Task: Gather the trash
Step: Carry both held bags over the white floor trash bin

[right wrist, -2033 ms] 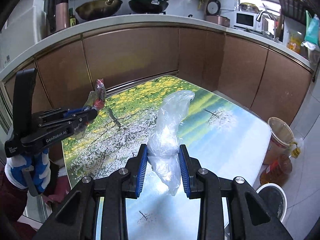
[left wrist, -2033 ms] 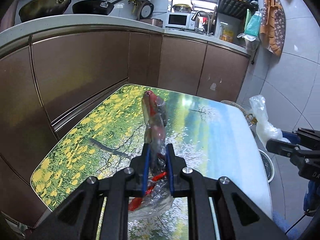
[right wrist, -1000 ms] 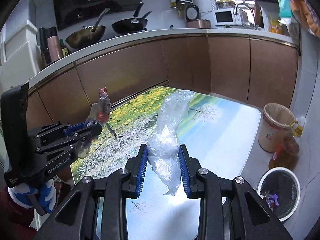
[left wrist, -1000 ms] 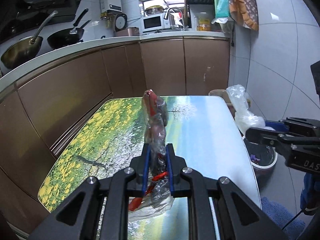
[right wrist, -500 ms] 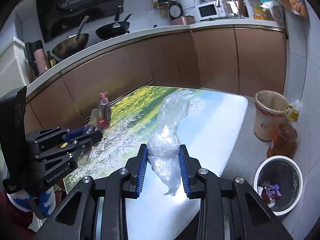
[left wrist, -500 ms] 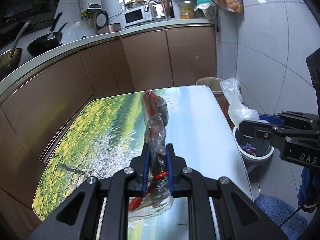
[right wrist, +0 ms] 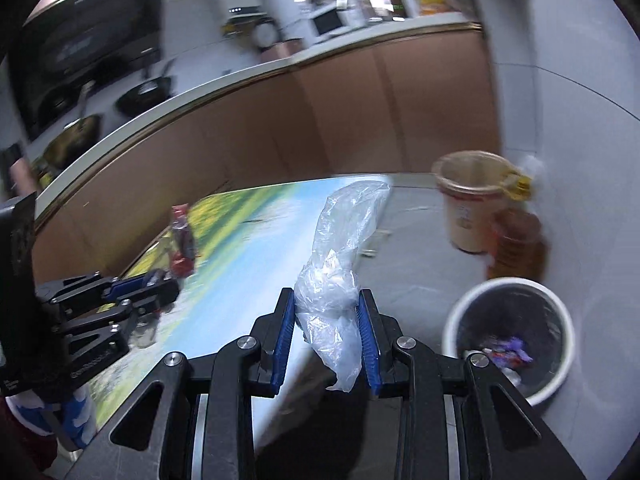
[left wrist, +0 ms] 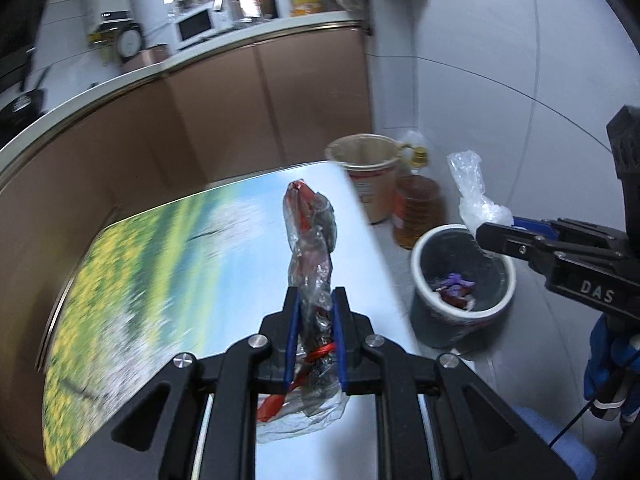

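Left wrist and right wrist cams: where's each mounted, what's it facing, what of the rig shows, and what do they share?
Left wrist: on the left gripper, looking along its fingers over the printed table; clamps a red-and-clear wrapper; right gripper at right.
Right wrist: on the right gripper, clamping a clear plastic bag; left gripper and gloved hand at left.
Shared: table, white-rimmed trash bin, tan bucket.

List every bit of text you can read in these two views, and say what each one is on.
"DAS": white letters on the right gripper body, cut off by the left view's edge.
Left gripper body lettering: too blurred.
Tan bucket label: too blurred.
Range hood mark: blurred.
Red wrapper, clear bag, bin: no text visible.
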Available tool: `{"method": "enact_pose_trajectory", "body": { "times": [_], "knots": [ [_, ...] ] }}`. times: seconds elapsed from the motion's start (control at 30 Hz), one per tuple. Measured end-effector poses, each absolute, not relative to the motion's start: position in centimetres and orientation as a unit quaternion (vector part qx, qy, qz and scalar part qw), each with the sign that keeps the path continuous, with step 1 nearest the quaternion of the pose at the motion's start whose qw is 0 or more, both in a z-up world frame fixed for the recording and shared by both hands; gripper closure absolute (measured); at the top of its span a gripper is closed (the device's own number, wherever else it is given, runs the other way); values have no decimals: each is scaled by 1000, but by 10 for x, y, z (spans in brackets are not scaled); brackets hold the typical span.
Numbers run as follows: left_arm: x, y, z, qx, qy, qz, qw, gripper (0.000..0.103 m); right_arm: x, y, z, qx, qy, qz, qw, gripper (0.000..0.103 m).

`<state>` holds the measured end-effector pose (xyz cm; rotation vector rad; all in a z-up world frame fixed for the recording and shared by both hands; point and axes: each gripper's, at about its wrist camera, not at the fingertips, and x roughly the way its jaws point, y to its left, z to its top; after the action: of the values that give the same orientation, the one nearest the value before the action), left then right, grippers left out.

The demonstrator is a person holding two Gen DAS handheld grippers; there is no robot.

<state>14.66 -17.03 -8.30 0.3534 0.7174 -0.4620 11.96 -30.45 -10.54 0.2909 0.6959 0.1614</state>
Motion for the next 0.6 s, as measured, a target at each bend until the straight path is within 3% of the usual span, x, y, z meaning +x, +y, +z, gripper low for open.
{"method": "enact_pose_trajectory", "body": {
  "times": [0.6],
  "knots": [
    [242,-375,-141,110,435,-406,796,87,169,-449,-192,168,406,-132,889,70]
  ]
}}
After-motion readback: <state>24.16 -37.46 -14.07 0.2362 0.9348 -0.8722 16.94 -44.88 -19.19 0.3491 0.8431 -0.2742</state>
